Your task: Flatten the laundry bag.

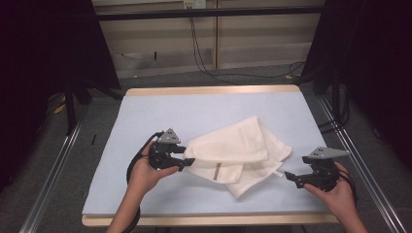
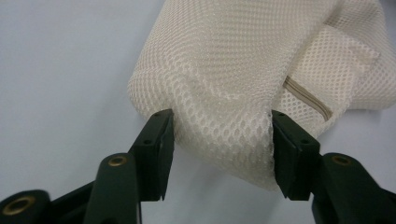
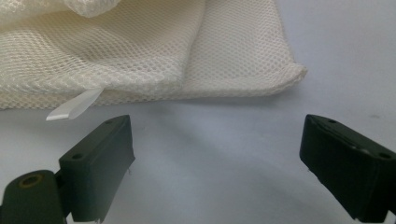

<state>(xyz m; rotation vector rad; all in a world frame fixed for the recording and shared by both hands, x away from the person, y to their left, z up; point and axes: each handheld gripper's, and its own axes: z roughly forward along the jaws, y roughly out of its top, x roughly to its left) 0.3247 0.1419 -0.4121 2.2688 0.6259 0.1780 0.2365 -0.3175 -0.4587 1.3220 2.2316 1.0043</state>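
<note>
The left tool (image 2: 219,140) is closing its jaws around a bunched fold of the soft, light mesh bag (image 1: 240,148) lying crumpled mid-table (image 1: 145,116), seemingly pinching it already, while the right tool (image 3: 215,154) is waiting wide apart near the bag's hem.

A pale blue table (image 1: 145,116) stands on grey carpet (image 1: 58,160), cables (image 1: 204,58) trailing by a beige wall (image 1: 262,34).

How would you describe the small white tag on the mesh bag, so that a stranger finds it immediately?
On the pale blue table lies a crumpled cream mesh bag. Follow its near right edge towards the right tongs. There a short white ribbon tag sticks out, smooth and shiny, unlike the netted fabric and the brown zipper.
</note>
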